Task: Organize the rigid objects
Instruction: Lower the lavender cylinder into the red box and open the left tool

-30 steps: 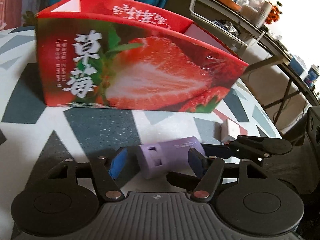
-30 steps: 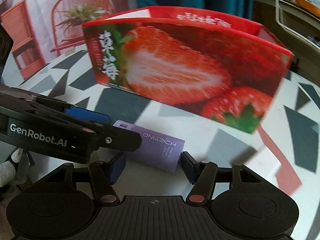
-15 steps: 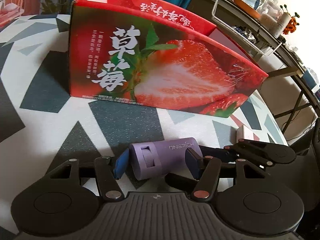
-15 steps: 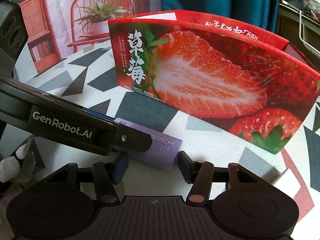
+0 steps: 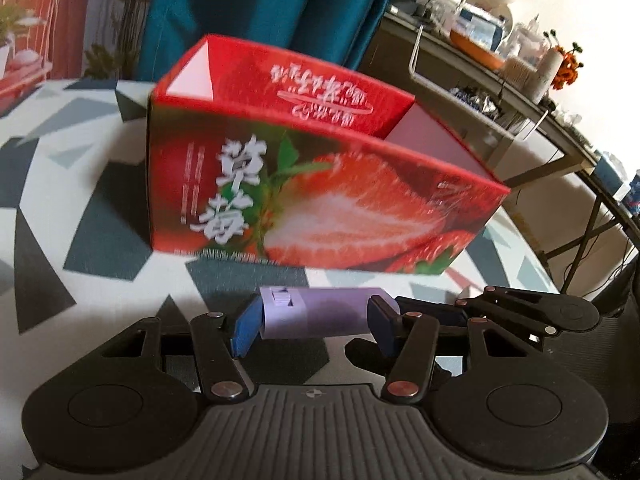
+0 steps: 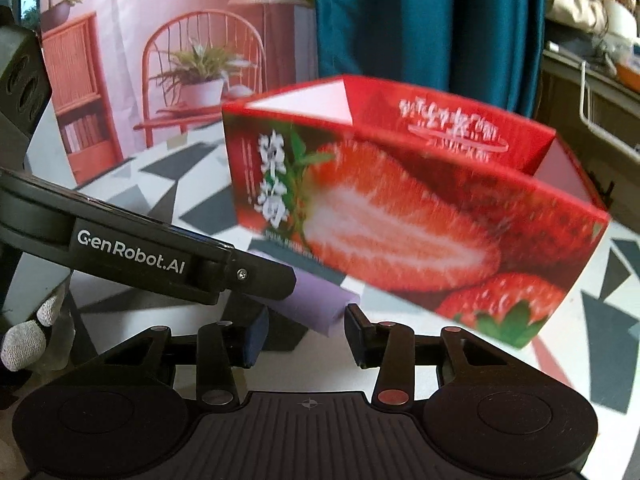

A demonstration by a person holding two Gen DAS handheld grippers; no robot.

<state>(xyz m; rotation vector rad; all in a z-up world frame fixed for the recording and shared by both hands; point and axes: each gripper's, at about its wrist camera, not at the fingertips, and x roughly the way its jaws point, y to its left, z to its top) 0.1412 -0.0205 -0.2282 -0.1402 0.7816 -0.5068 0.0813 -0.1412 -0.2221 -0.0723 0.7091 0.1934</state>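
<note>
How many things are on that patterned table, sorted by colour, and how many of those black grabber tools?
Red: 1, the strawberry box
Purple: 1, the cylinder
Black grabbers: 2, the left gripper and the right gripper, both shut on the cylinder
Total: 4

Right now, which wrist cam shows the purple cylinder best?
Left wrist: the purple cylinder lies nearly whole, end to end between the left gripper pads. Right wrist shows only its near end; the left gripper's finger covers the rest.
</note>
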